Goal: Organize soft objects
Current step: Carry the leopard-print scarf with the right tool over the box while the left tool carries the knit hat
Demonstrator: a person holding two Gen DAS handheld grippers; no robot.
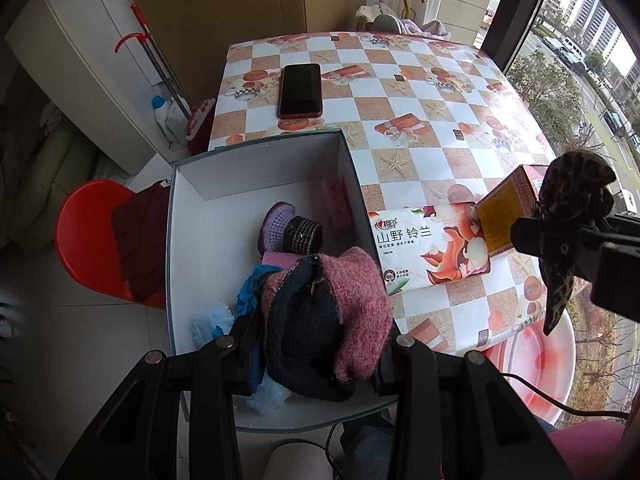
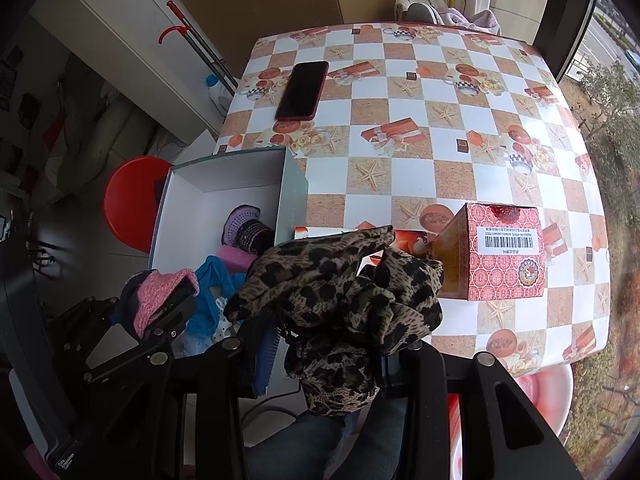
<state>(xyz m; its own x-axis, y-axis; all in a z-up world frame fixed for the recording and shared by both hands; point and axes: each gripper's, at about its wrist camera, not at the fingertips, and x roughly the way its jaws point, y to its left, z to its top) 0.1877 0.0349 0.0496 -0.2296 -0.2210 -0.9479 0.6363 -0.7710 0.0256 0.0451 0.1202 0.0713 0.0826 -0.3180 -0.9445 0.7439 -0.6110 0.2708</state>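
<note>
My left gripper [image 1: 316, 356] is shut on a pink and dark navy knitted piece [image 1: 332, 320] and holds it over the near end of the open white box [image 1: 260, 168]. Inside the box lie purple knitted booties [image 1: 286, 228], a pink sponge [image 1: 280, 259], blue cloth [image 1: 248, 292] and a pale blue fluffy item [image 1: 210, 320]. My right gripper [image 2: 324, 344] is shut on a leopard-print cloth [image 2: 340, 292], held above the table's near edge right of the box [image 2: 224, 176]. The left gripper with its knit [image 2: 160, 296] shows in the right wrist view.
A checkered table [image 2: 440, 128] carries a phone [image 2: 302, 90], a tissue pack [image 1: 432, 248] and a red patterned carton [image 2: 504, 252]. A red stool [image 1: 92, 240] stands left of the box. A pink basin [image 1: 536, 364] sits below the table's near right corner.
</note>
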